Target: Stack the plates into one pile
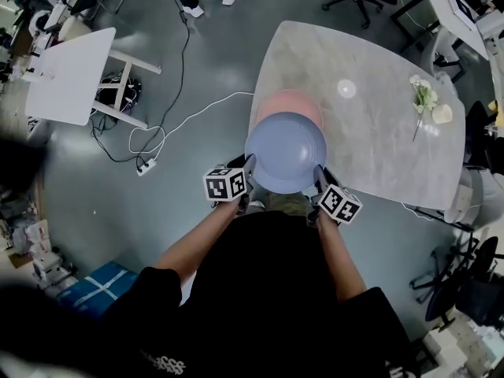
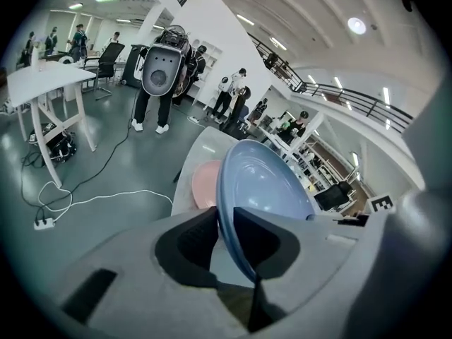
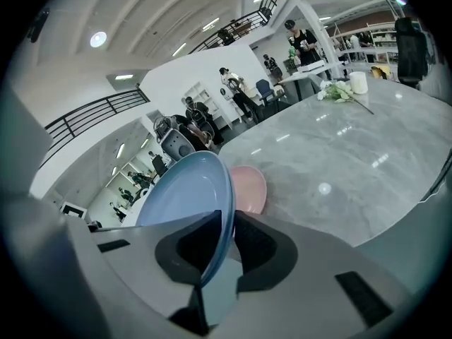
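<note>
Blue plate [image 1: 285, 152] is hanging between the claws: left gripper [image 1: 250, 169] is pinching one rim, right gripper [image 1: 319, 176] is pinching the opposite rim, sharing its weight, while the pink plate [image 1: 290, 99] is waiting just ahead on the table [image 1: 378, 148].

Black short-sleeved T-shirt [image 1: 268, 290] worn; white print [image 1: 161, 363] seen on it, unreadable. Olive trousers [image 1: 287, 204] glimpsed below. Left gripper [image 2: 224, 221], right gripper [image 3: 226, 224]: grey moulded shells, black jaw recesses; black-and-white square-marker cube [image 1: 226, 184] mounted on each.
</note>
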Available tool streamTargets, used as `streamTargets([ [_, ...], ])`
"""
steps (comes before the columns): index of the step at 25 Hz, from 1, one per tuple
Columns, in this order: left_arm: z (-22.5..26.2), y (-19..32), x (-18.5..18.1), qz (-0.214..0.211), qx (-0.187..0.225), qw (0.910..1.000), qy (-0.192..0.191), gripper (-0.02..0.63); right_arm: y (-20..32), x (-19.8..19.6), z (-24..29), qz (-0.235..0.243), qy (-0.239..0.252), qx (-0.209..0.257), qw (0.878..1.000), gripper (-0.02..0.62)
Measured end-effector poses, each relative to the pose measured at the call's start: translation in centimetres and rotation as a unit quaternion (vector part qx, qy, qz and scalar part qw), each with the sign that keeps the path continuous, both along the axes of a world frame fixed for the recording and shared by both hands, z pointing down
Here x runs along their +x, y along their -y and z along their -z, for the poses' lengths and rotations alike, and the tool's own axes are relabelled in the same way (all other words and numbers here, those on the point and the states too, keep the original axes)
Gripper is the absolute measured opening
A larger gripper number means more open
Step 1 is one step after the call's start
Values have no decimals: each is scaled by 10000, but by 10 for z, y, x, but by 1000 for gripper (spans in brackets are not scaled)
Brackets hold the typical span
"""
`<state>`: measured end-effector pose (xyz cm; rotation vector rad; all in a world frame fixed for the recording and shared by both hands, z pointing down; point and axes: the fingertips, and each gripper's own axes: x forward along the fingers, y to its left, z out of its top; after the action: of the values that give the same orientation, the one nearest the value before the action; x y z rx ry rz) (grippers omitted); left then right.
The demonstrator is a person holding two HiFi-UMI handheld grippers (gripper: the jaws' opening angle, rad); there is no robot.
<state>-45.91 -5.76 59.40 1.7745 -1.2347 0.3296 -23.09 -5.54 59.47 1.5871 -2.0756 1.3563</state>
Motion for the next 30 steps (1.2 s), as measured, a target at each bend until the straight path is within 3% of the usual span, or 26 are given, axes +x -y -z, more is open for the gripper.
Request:
streamTargets([
  [15, -84, 82, 15, 265, -749, 9968, 35, 78, 96, 12, -86, 858, -234, -613, 9942, 64],
  [24, -119, 99, 24, 61, -1141, 9920, 541, 92, 121, 20, -117, 865, -357, -975, 9908, 64],
  [26, -122, 102, 22, 75, -1132, 9914, 649, 97, 125, 20, -119, 840, -349, -1009, 9907, 64],
  [30, -114, 117, 25, -90, -705, 9943, 789, 135, 142, 25, -118, 1019, -190, -759, 9917, 67],
])
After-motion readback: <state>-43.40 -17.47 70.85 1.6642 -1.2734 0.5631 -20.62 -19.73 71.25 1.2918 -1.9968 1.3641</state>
